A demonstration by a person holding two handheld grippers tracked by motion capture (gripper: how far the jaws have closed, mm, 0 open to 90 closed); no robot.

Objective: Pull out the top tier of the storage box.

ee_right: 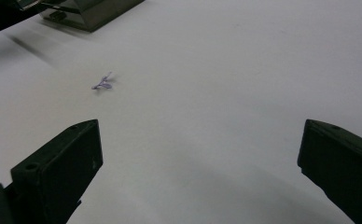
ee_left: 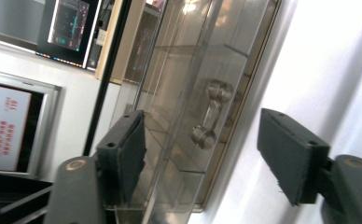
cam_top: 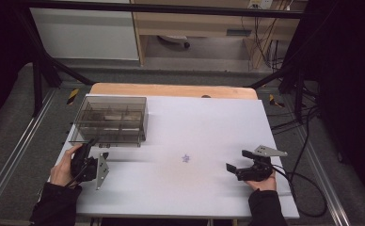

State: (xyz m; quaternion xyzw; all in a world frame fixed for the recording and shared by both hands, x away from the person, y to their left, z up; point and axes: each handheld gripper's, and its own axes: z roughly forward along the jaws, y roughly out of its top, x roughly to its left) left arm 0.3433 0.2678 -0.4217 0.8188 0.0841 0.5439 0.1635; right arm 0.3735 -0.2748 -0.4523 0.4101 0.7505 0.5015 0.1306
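A smoky see-through box (cam_top: pixel 110 121) with inner dividers stands at the table's back left. Its metal handle (ee_left: pixel 211 114) shows on the near wall in the left gripper view. My left gripper (cam_top: pixel 99 148) is turned on its side just in front of the box's near left corner. Its jaws stand apart (ee_left: pixel 207 156), with the box wall and handle beyond them and nothing pressed between the pads. My right gripper (cam_top: pixel 237 160) rests on the right of the table, pointing left, open and empty (ee_right: pixel 198 168). A small purple star-shaped piece (cam_top: pixel 186 158) lies on the white top between the two grippers (ee_right: pixel 103 83).
The white tabletop (cam_top: pixel 194 127) ends at a wooden strip (cam_top: pixel 171 90) at the back. Black cables (cam_top: pixel 303 179) trail off the right side. Dark frame bars (cam_top: pixel 44 70) stand at the back corners.
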